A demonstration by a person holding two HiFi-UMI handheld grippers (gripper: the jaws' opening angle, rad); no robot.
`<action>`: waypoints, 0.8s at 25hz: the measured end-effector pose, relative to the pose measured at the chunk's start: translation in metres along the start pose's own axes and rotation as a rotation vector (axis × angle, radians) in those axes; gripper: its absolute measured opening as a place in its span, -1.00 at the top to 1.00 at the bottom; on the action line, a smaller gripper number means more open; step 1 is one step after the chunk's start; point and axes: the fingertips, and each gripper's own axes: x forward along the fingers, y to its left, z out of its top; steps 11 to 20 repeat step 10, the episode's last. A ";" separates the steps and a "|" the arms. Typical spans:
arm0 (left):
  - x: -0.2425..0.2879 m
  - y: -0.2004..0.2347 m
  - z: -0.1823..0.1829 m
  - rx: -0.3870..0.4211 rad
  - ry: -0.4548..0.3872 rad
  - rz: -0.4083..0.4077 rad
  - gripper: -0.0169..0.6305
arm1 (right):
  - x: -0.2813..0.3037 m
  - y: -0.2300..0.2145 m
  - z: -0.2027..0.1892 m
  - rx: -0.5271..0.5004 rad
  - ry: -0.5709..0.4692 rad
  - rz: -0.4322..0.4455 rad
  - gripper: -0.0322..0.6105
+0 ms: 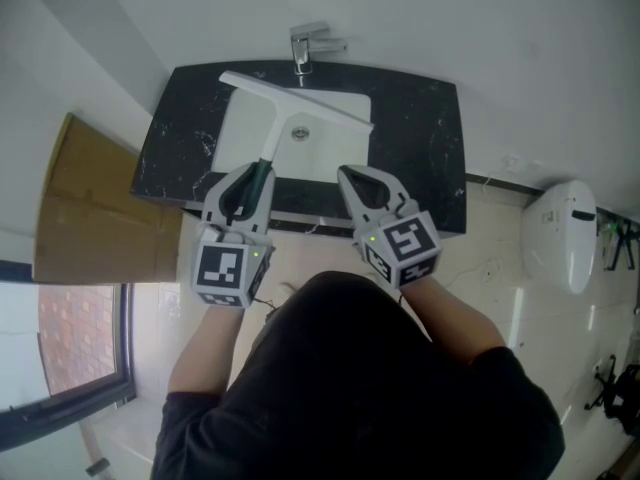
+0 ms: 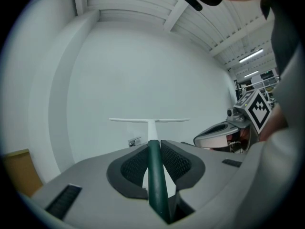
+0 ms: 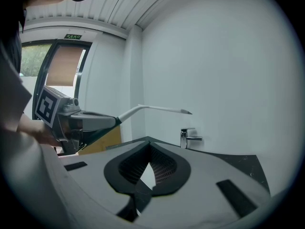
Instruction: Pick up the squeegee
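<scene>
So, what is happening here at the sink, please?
A person stands at a black counter with a white sink and a tap, holding a gripper in each hand. The left hand-held gripper is closed on the dark green handle of the squeegee, which is lifted off the counter, its white blade in the air above the basin. The right hand-held gripper is beside it, jaws together and empty.
</scene>
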 end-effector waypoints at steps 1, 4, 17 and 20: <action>-0.001 0.000 0.000 0.001 -0.001 0.000 0.67 | 0.000 0.001 0.001 0.003 -0.002 0.001 0.88; -0.011 0.009 0.001 -0.003 -0.003 0.005 0.67 | 0.003 0.014 0.004 -0.001 -0.008 0.002 0.89; -0.019 0.015 0.001 0.004 -0.013 0.002 0.67 | 0.005 0.024 0.007 -0.014 -0.005 0.004 0.88; -0.019 0.015 0.001 0.004 -0.013 0.002 0.67 | 0.005 0.024 0.007 -0.014 -0.005 0.004 0.88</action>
